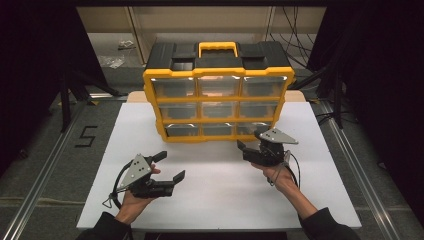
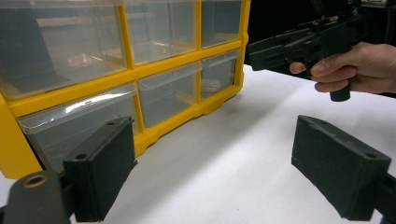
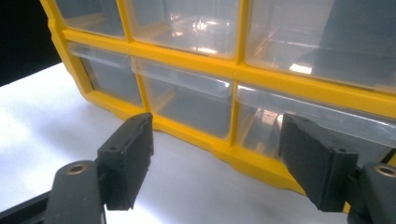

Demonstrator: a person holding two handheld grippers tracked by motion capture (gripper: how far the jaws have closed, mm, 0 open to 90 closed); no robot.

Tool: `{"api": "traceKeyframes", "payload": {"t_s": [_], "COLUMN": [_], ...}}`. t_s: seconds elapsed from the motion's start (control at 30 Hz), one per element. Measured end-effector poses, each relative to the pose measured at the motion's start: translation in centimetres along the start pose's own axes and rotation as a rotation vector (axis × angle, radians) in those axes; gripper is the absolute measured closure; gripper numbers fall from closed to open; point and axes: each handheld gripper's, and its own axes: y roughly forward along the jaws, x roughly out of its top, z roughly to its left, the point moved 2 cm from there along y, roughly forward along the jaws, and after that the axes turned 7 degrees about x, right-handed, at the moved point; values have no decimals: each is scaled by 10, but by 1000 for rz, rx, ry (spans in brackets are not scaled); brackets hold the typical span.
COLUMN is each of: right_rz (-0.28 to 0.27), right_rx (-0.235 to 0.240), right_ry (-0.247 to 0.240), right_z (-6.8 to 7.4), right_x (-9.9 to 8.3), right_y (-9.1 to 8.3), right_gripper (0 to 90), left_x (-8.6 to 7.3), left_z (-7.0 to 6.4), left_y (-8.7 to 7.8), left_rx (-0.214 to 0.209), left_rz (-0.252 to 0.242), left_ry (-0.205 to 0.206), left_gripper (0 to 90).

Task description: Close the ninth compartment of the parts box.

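In the high view the organizer (image 1: 218,95) stands at the upper centre of the frame, on the far half of the white board (image 1: 210,200), its nine clear drawers facing you. Your right gripper (image 1: 248,140) sits just right of centre, close in front of the bottom row, its jaws spread and holding nothing. In the right gripper view those jaws frame the bottom middle drawer (image 3: 187,100) at the centre of the frame, with the bottom right drawer (image 3: 317,130) behind the right-hand jaw; neither jaw touches the organizer (image 3: 243,70). Your left gripper (image 1: 170,166) is at the lower left, well apart from the organizer, jaws wide and empty. In the left gripper view your right hand (image 2: 355,65) and its gripper show at the upper right.
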Motion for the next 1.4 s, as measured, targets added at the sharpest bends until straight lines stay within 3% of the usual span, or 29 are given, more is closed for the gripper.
{"api": "traceKeyframes", "payload": {"t_s": [0.5,0.83,1.4], "right_rz": [-66,-71,-94], "right_rx": [33,58,61], "right_ry": [-17,-29,-56], "right_z": [20,28,36], "right_x": [4,1,-5], "right_y": [-24,-33,-51], "right_gripper": [242,227,213], "left_x": [0,0,0], "left_z": [0,-1,-1], "left_y": [0,0,0], "left_rx": [0,-1,-3], "left_rz": [3,2,1], "left_ry": [6,7,5], "left_gripper": [129,130,129]}}
